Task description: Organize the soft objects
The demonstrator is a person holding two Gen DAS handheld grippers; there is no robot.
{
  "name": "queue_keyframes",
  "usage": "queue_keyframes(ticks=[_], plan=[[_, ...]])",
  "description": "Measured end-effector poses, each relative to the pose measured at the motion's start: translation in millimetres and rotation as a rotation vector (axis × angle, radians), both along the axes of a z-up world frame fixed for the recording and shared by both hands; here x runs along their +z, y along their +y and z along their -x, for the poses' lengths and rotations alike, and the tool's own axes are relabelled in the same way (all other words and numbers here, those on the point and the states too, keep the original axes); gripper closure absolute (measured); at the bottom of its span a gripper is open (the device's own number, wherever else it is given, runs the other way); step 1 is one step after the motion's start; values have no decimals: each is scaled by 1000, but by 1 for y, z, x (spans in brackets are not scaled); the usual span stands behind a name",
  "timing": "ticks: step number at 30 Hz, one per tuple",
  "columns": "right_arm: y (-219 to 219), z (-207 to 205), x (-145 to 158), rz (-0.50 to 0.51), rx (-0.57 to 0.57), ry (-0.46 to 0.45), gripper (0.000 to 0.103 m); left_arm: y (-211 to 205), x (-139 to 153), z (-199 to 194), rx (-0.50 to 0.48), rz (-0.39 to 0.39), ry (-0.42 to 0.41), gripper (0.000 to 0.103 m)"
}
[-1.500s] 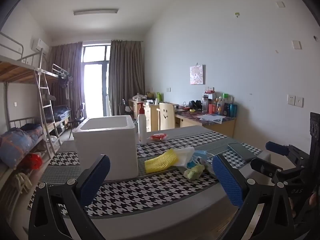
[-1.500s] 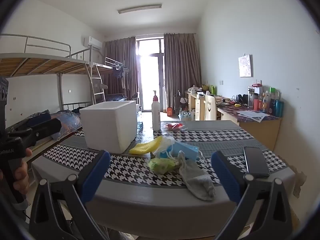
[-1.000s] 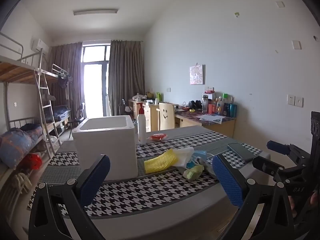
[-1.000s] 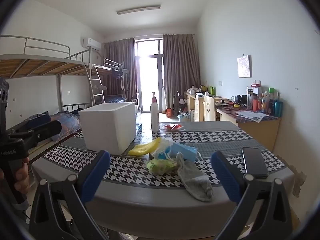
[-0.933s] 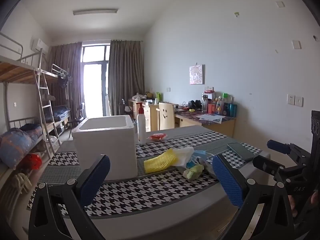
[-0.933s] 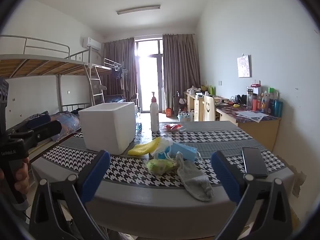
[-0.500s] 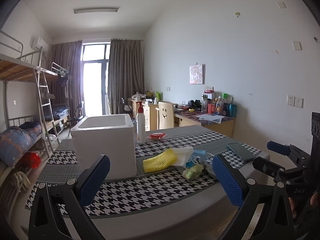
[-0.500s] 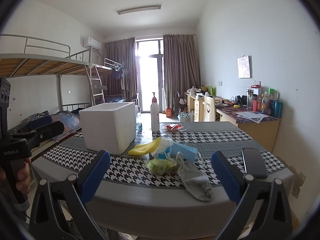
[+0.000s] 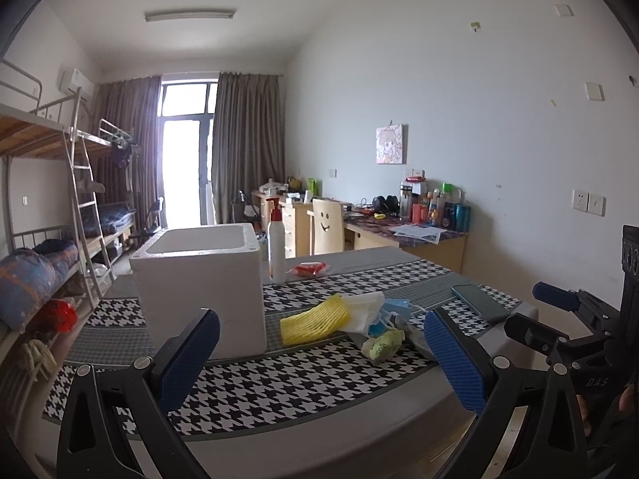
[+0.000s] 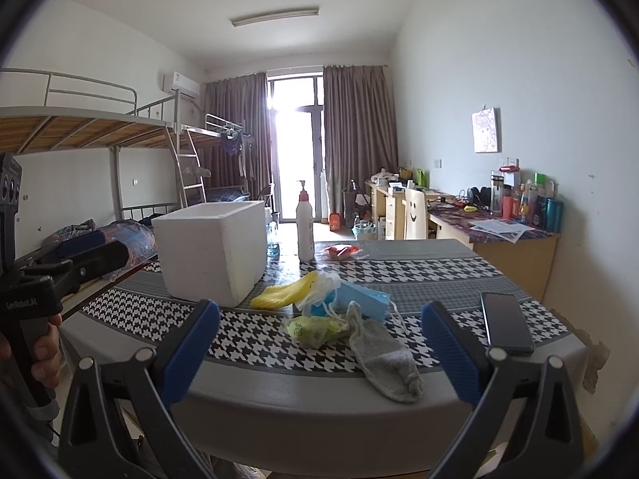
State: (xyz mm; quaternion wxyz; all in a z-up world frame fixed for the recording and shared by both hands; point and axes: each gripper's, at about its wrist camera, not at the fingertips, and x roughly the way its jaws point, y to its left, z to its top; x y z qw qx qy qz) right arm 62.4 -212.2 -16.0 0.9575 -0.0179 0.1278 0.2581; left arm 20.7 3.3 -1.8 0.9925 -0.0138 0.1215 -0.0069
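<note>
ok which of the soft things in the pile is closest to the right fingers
The grey sock. It lies at the pile's near end, reaching toward the table edge, while the green bag, blue masks and yellow cloth sit farther back.

Dorm-type room, white walls, white ceiling with one tube light (image 9: 189, 15). Far end: bright balcony door (image 10: 296, 147) between brown curtains (image 9: 247, 147). Left side: metal bunk bed (image 10: 100, 127) with ladder (image 9: 86, 215), bedding bundles on the lower bunk, AC unit (image 10: 181, 84) above. Right wall: small picture (image 9: 389, 145), sockets, cluttered wooden desk (image 9: 403, 235) and a chair with a smiley face (image 9: 327, 225). Daylight only.
</note>
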Motion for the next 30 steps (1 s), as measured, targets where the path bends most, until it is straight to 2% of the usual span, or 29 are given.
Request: queue_keyframes(ticks=[20,30], plan=[[2,-33,4,12,-22,28,1,-1,0,-45,-16,3,48,1],[2,-51,3,36,-40,49,1,-8,-6,-70,-54,2,87,1]])
